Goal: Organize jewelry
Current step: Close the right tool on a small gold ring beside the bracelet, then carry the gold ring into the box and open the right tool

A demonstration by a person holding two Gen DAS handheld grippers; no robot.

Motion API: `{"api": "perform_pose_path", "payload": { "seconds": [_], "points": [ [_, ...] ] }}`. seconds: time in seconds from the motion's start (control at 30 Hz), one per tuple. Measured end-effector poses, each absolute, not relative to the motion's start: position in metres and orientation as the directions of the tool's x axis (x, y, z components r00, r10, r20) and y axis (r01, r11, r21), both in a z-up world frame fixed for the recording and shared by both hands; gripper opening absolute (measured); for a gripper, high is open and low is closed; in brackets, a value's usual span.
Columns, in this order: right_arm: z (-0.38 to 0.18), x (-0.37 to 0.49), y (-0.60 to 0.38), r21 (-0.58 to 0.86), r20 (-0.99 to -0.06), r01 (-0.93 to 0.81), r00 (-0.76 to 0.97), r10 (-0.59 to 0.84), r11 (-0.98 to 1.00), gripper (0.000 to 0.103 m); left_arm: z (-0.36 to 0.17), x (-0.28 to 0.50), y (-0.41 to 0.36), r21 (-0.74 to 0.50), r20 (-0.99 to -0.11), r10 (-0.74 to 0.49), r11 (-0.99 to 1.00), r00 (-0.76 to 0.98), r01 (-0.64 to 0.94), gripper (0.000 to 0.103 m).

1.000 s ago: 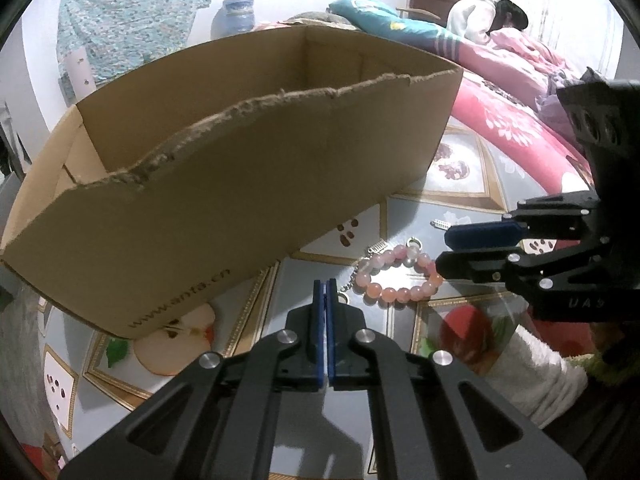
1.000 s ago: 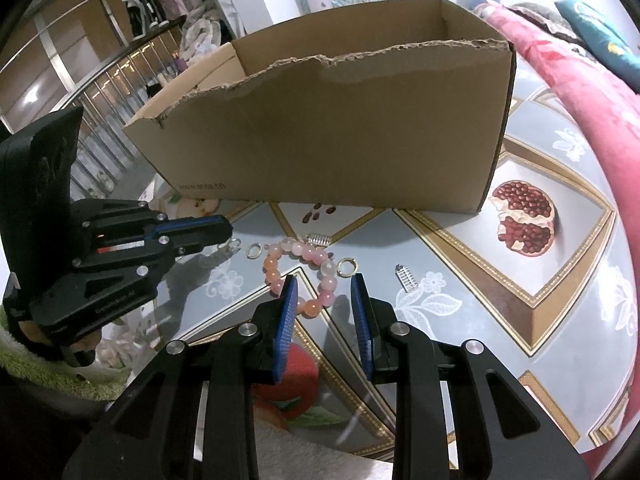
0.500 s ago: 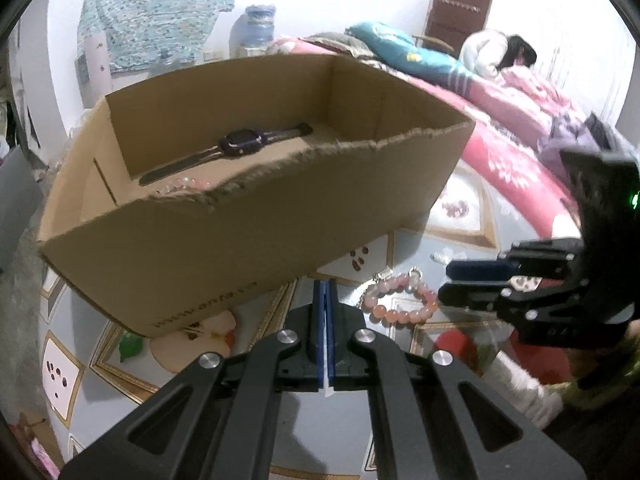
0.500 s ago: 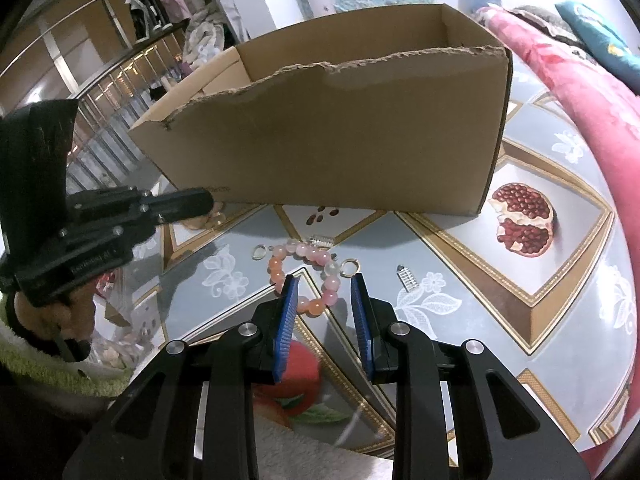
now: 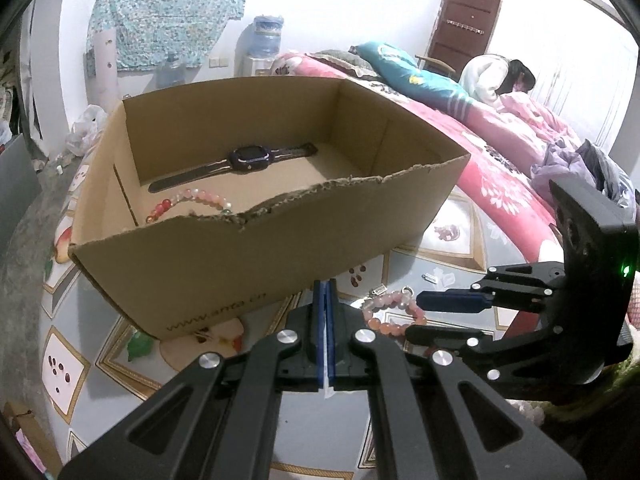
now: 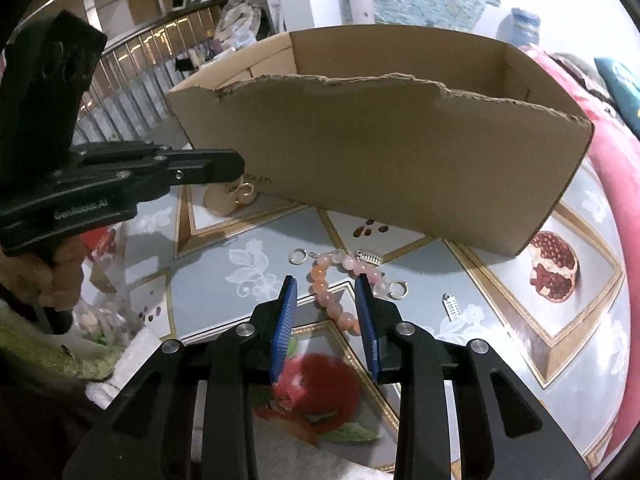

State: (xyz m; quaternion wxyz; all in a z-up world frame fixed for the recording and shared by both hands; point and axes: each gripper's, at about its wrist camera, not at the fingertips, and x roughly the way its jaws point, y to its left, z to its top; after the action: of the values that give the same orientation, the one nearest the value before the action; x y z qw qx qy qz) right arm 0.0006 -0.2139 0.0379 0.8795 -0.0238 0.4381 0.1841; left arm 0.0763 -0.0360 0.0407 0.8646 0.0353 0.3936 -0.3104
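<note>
Opening my right gripper [image 6: 326, 280] over a pink bead bracelet [image 6: 340, 280] lying near-to-far; left gripper [image 5: 325, 292] pressed together, empty; box [image 5: 240, 264] reads "www.anta.cn".

The closed left gripper [image 5: 325, 308] now sits higher, so the torn brown cardboard box [image 5: 256, 256] shows its inside: a black wristwatch [image 5: 248, 158] and a pink bead string [image 5: 192, 200]. The right gripper [image 6: 326, 300] is opening wider over the pink beaded bracelet [image 6: 340, 280].
</note>
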Motion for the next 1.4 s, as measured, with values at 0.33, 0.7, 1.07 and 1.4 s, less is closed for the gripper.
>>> {"api": "perform_pose_path", "payload": {
  "seconds": [0.33, 0.7, 1.07, 1.4],
  "points": [
    [0.035, 0.004, -0.187, 0.167, -0.763, -0.411, 0.521, 0.381, 0.896, 0.029, 0.038, 0.075, -0.032, -0.194, -0.700, -0.506, 0.814, 0.504, 0.548, 0.001],
    [0.016, 0.025, -0.169, 0.049, -0.795, -0.342, 0.555, 0.244, 0.938, 0.019, 0.033, 0.077, -0.026, -0.201, -0.703, -0.504, 0.818, 0.502, 0.539, 0.001],
    [0.015, 0.037, -0.154, 0.005, -0.784, -0.354, 0.579, 0.223, 0.935, 0.009, 0.028, 0.081, -0.025, -0.207, -0.711, -0.504, 0.817, 0.491, 0.538, 0.001],
    [0.018, 0.029, -0.166, 0.024, -0.778, -0.356, 0.580, 0.241, 0.934, 0.008, 0.027, 0.082, -0.024, -0.204, -0.709, -0.503, 0.817, 0.494, 0.539, 0.001]
  ]
}}
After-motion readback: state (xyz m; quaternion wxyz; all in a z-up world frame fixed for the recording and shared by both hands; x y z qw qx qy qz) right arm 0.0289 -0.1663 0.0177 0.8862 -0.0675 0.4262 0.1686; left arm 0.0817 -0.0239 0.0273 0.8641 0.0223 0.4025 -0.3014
